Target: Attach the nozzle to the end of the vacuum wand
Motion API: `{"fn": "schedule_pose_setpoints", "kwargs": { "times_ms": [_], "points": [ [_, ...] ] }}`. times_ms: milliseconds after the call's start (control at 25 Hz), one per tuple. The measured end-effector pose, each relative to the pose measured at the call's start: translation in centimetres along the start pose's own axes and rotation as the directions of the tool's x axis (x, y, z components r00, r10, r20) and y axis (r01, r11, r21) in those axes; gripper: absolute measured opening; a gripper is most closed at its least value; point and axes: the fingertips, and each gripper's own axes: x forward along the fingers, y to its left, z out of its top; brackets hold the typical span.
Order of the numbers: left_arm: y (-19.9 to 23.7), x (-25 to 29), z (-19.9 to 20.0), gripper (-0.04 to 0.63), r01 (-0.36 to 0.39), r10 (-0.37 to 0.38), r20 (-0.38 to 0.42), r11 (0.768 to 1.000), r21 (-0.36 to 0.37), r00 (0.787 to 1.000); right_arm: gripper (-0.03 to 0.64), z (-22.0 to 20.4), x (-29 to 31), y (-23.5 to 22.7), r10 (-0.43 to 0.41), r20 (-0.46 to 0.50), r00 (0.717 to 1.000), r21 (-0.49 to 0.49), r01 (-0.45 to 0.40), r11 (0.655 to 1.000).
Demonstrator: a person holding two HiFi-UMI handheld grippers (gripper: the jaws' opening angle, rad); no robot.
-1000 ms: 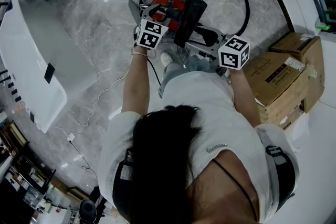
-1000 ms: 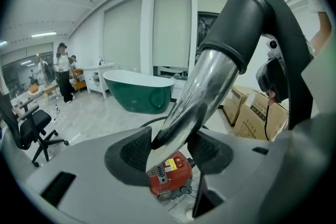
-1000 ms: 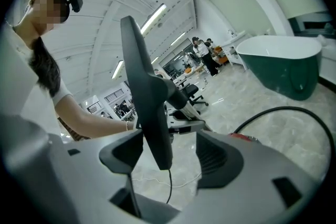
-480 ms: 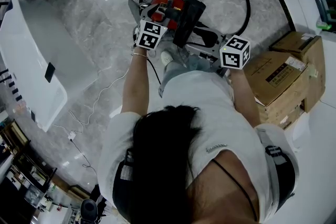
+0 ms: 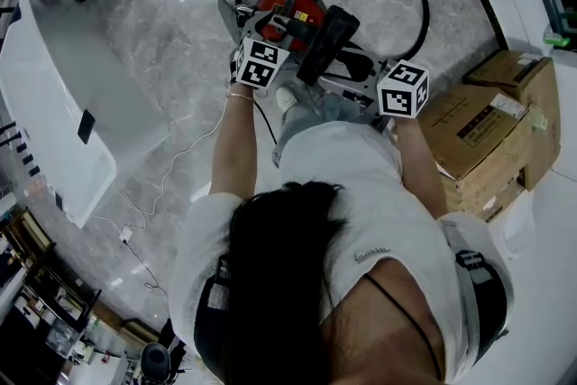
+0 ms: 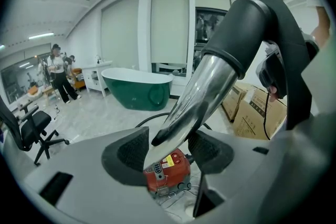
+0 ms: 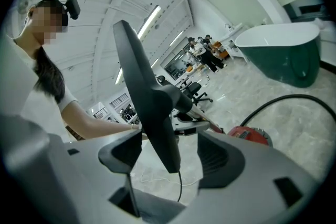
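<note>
In the left gripper view a chrome vacuum wand (image 6: 194, 97) slants down between the pads of my left gripper (image 6: 169, 150), which is shut on it. The wand's upper end sits in a black collar (image 6: 239, 34) of the nozzle. Seen edge-on in the right gripper view, the flat black nozzle (image 7: 152, 102) stands between the jaws of my right gripper (image 7: 170, 155), which is open with a gap on each side. From the head view both grippers, left (image 5: 273, 24) and right (image 5: 350, 68), flank the nozzle (image 5: 326, 39) above the red vacuum (image 5: 290, 1).
A black hose (image 7: 283, 98) loops over the marble floor behind the vacuum. Cardboard boxes (image 5: 487, 131) are stacked at the right, and a white bathtub (image 5: 54, 104) lies at the left. A green bathtub (image 6: 139, 92) and people stand farther off.
In the head view the black nozzle leans slightly more to the right. Both hands stay about where they were.
</note>
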Motion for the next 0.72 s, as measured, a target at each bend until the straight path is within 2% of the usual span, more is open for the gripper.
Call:
{"fn": "schedule_pose_setpoints", "kwargs": {
  "times_ms": [720],
  "points": [
    [0.21, -0.89, -0.43, 0.233, -0.019, 0.018, -0.013, 0.999, -0.028, 1.000, 0.321, -0.16, -0.51, 0.11, 0.030, 0.012, 0.999, 0.025, -0.031, 0.999]
  ]
}}
